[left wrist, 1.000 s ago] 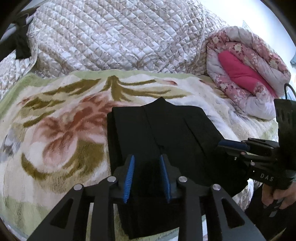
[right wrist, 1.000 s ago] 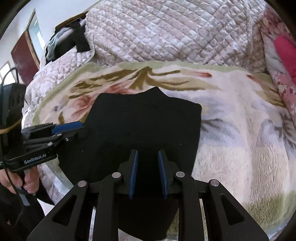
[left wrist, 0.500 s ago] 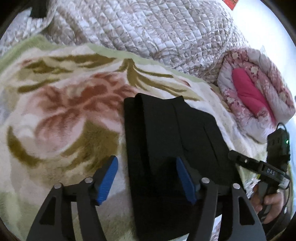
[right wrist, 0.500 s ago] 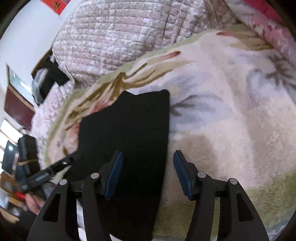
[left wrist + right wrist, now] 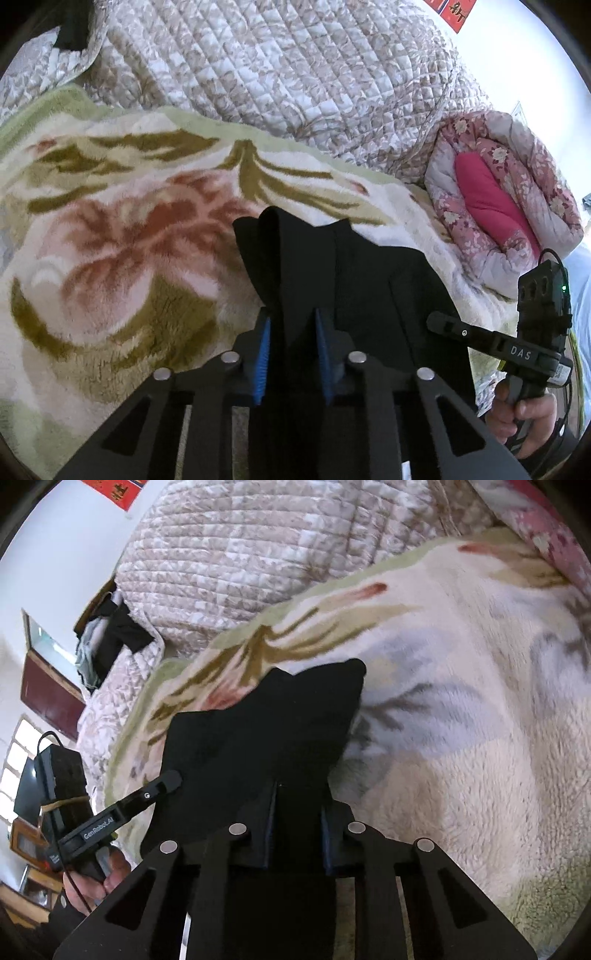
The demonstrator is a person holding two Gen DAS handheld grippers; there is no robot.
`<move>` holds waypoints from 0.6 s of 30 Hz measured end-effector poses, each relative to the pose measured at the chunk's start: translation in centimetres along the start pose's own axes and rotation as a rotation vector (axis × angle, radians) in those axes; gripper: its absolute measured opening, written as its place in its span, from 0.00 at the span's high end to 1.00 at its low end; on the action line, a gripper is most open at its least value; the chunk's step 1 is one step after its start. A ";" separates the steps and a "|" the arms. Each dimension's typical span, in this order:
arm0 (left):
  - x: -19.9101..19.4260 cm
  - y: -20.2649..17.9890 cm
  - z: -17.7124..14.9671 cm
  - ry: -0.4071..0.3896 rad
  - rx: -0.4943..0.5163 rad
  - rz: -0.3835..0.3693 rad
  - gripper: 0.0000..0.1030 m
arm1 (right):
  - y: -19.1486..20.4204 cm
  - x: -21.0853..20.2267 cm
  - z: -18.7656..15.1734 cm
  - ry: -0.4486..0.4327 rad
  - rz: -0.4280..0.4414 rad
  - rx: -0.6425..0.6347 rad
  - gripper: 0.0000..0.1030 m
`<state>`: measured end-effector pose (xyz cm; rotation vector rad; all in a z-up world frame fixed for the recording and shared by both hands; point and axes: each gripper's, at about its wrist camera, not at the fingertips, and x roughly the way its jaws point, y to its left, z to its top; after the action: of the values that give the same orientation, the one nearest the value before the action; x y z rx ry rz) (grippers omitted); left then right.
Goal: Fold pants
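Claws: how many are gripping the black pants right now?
2. Left claw has just closed on the pants' left edge; right claw on their right edge.

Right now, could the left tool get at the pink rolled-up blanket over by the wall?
Probably not as things stand. The left tool has just been closing and is clamped on the black pants, so it is busy. The pink blanket lies well beyond the pants; nothing blocks the way but that grip.

Both claws, left (image 5: pixel 291 356) and right (image 5: pixel 297 832), just closed from wide, apparently pinching the pants' (image 5: pixel 354 280) bunched side edges.
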<state>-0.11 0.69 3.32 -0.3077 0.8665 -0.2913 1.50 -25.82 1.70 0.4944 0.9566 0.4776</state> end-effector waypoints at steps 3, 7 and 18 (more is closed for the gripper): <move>-0.6 -0.7 0.9 -0.007 0.012 -0.018 0.81 | 1.0 -0.8 0.9 -0.020 0.025 -0.014 0.82; -1.0 -1.3 3.0 -0.029 0.048 -0.023 0.81 | 2.3 -1.0 3.0 -0.045 0.044 -0.046 0.82; 4.8 2.7 9.6 -0.003 0.047 0.125 0.78 | 0.7 5.0 10.4 -0.041 -0.087 -0.071 0.75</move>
<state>10.64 2.75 4.81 -0.2088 0.8704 -0.1946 12.78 -24.24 3.93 0.3956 0.9147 0.4200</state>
